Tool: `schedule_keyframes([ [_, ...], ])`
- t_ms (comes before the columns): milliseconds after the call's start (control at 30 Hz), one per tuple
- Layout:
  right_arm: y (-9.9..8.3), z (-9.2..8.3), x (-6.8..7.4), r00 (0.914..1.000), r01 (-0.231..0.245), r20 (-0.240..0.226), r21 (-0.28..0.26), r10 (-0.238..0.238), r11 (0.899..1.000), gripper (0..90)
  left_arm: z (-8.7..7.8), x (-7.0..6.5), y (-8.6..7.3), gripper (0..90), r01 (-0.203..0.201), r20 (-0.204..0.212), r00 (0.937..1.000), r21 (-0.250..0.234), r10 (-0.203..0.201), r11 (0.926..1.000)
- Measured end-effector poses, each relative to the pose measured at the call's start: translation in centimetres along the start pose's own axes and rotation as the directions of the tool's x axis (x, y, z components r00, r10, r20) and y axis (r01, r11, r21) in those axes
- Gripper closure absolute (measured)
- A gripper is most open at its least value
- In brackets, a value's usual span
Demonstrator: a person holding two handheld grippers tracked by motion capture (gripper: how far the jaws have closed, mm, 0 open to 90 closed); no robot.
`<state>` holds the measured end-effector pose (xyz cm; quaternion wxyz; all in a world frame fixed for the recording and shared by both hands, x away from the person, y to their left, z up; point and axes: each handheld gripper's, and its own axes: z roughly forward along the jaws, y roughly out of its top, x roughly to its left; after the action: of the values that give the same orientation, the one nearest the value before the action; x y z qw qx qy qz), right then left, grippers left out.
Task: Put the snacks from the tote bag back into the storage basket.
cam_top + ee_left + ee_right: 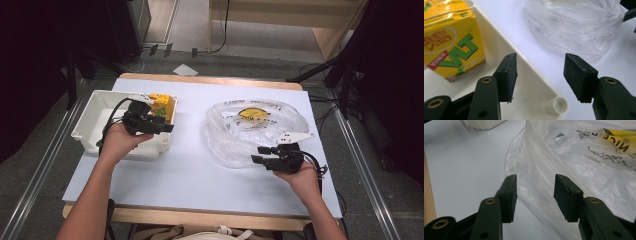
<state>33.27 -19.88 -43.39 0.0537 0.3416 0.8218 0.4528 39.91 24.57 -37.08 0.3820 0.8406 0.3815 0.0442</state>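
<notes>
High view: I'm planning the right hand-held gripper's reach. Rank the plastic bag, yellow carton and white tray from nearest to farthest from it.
1. Plastic bag: right beside the right hand-held gripper.
2. Yellow carton: across the table, in the tray's far right corner.
3. White tray: left side, though its right wall is about level with the carton.

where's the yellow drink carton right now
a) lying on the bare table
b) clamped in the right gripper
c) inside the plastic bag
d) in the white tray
d: the yellow drink carton stands inside the white tray, at its far right corner, just ahead of the open left gripper.
</notes>
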Motion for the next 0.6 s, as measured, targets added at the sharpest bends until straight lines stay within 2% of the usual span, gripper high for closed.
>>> schedule_keyframes([
  [233,0.0,0.1,0.0,1.0,0.004,-0.003,-0.001,-0.004,1.0,54.7,0.9,-2.0,0.6,43.8,-0.051,0.023,0.9984,0.011,0.051,0.9986],
  [433,0.0,0.1,0.1,1.0,0.007,-0.006,-0.006,-0.007,1.0,54.6,2.0,-3.6,1.0,43.6,-0.093,0.044,0.9948,0.036,0.092,0.995],
  [600,0.1,0.1,0.3,0.9997,0.02,-0.013,-0.011,-0.02,1.0,54.2,2.9,-4.9,1.1,43.6,-0.121,0.06,0.9912,0.039,0.119,0.9919],
])
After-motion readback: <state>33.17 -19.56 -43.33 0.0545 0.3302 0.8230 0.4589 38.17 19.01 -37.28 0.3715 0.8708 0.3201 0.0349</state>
